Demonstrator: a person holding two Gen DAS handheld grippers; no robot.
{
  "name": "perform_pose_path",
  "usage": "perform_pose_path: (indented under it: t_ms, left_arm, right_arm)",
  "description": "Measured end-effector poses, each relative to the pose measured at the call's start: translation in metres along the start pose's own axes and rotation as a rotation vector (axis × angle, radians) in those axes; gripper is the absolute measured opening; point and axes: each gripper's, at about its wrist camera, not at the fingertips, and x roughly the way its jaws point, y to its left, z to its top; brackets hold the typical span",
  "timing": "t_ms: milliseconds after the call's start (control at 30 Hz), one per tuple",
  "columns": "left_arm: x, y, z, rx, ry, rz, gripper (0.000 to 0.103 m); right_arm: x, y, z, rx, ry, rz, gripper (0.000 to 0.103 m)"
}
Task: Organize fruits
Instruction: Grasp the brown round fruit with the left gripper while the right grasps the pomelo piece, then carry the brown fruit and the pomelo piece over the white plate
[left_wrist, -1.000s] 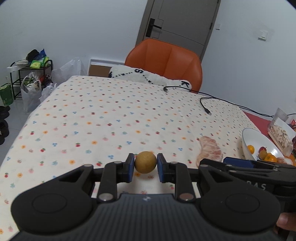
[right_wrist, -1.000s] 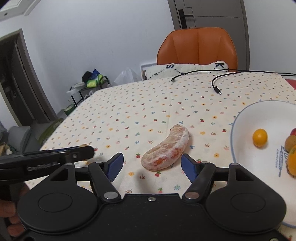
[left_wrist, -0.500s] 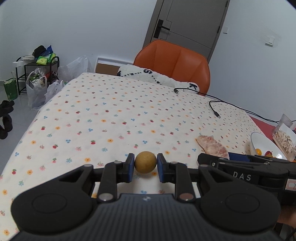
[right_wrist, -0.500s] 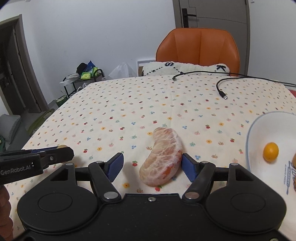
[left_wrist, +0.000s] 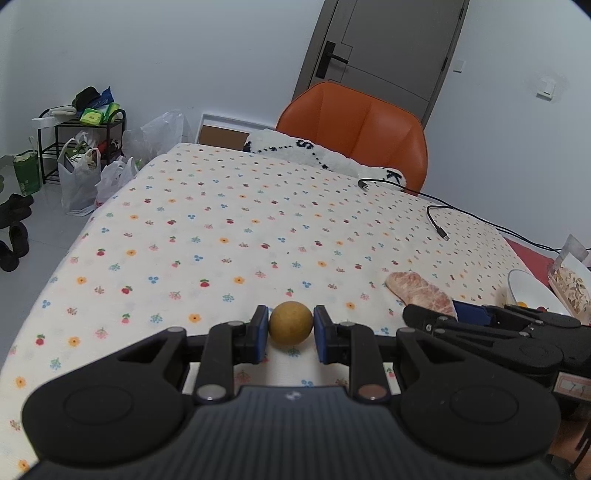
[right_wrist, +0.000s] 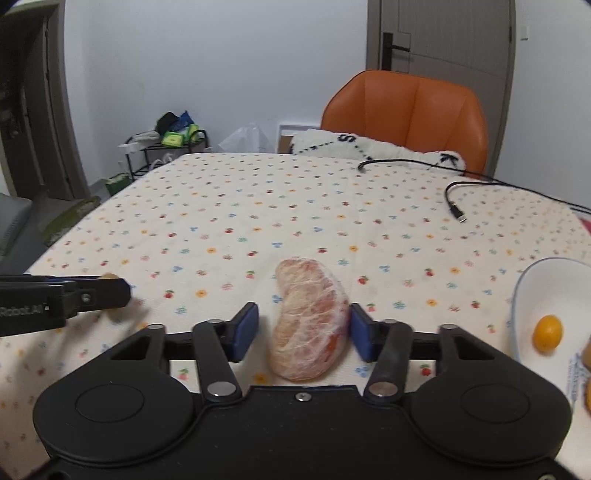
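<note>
My left gripper is shut on a small round tan fruit, held just above the flowered tablecloth. A peeled citrus segment wrapped in film lies on the cloth between the jaws of my right gripper, which are closing. Its right pad touches the segment, while a gap remains at the left pad. To the right stands a white bowl holding a small orange fruit and others cut off by the frame edge. The left gripper shows at far left.
Two black cables lie on the far right of the table. An orange chair with a white cushion stands behind it. A clear snack bag sits beyond the bowl. Rack and bags stand on the floor left.
My right gripper moved forward over the citrus segment and its jaws narrowed around it. The left gripper kept its hold on the tan fruit and hardly moved.
</note>
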Motion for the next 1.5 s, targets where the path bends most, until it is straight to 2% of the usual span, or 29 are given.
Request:
perform_pose_path:
  t_ms: [33, 200, 733, 1133, 1500]
  left_arm:
    - [-0.001, 0.0, 0.0, 0.002, -0.001, -0.001, 0.024]
    - [-0.005, -0.003, 0.001, 0.009, -0.009, -0.004, 0.024]
    - [-0.011, -0.038, 0.004, 0.057, -0.029, -0.053, 0.024]
    - [-0.013, -0.072, 0.004, 0.102, -0.039, -0.101, 0.024]
    - [-0.011, -0.104, 0.0, 0.143, -0.033, -0.147, 0.024]
  right_arm:
    - [0.0, 0.0, 0.0, -0.009, -0.002, -0.005, 0.04]
    - [-0.004, -0.002, -0.001, -0.009, -0.004, -0.004, 0.038]
    - [-0.048, -0.034, -0.003, 0.071, -0.093, -0.011, 0.037]
    - [-0.08, -0.074, -0.009, 0.131, -0.135, -0.072, 0.037]
    - [-0.096, -0.106, -0.027, 0.179, -0.121, -0.116, 0.038]
